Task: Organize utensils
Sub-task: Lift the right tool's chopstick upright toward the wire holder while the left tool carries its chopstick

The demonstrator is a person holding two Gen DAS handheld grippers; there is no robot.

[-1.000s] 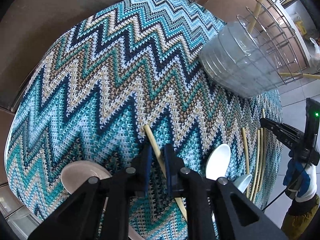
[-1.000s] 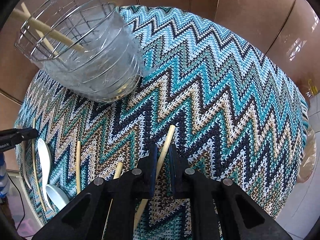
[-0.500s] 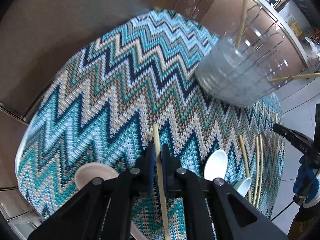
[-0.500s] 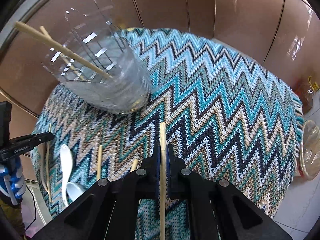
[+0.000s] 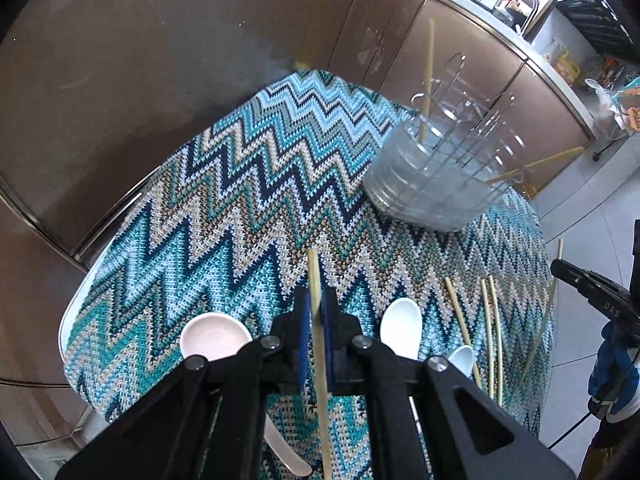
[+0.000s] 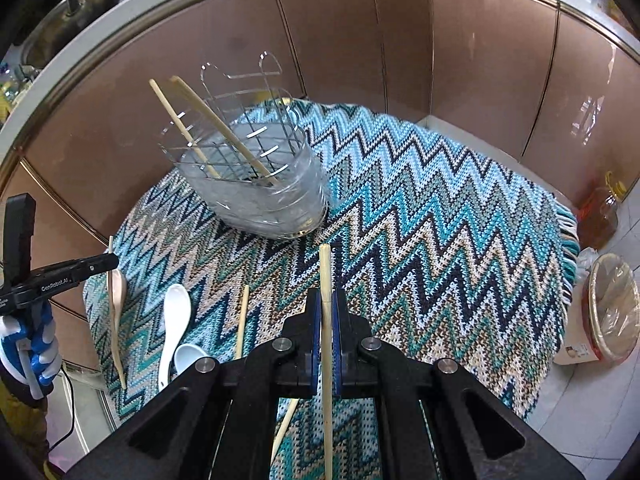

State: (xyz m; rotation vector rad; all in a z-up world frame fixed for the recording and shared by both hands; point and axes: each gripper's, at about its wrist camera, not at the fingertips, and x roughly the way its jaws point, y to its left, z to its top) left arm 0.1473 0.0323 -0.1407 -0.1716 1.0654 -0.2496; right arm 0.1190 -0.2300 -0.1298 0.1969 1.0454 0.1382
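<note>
**Both grippers clamped on a chopstick each, above the zigzag cloth**

Left gripper (image 5: 315,320): we hold its blue pads pressed together on a pale wooden chopstick (image 5: 317,312), which runs straight along the fingers and pokes out past the tips. Our right gripper (image 6: 327,320) is shut the same way on a second chopstick (image 6: 326,300), tip forward. Both sticks are clear of the cloth.

Ahead of us stands the clear utensil holder (image 6: 276,196), a transparent tub with a wire rack (image 6: 240,136) inside it, resting upright on the teal zigzag tablecloth (image 6: 440,216). Two chopsticks already lean in it (image 6: 228,136), crossing the wire and jutting out over the rim. From the left wrist view the same holder (image 5: 432,184) sits to the upper right with one stick upright and another angled out to the side.

On the cloth near us lie the remaining utensils: a white ceramic spoon (image 5: 401,328), a light blue spoon (image 5: 462,358) just beside it, a pinkish spoon (image 5: 214,338) to the left, and several loose chopsticks (image 5: 490,332) in a rough bundle toward the table edge. One more chopstick (image 6: 242,320) lies just left of the right gripper.

Brown cabinet doors (image 6: 360,40) curve round behind the table. Beside it on the floor stand a lined bin (image 6: 612,308) and an amber bottle (image 6: 600,216). Nothing lies between either gripper and the holder.
</note>
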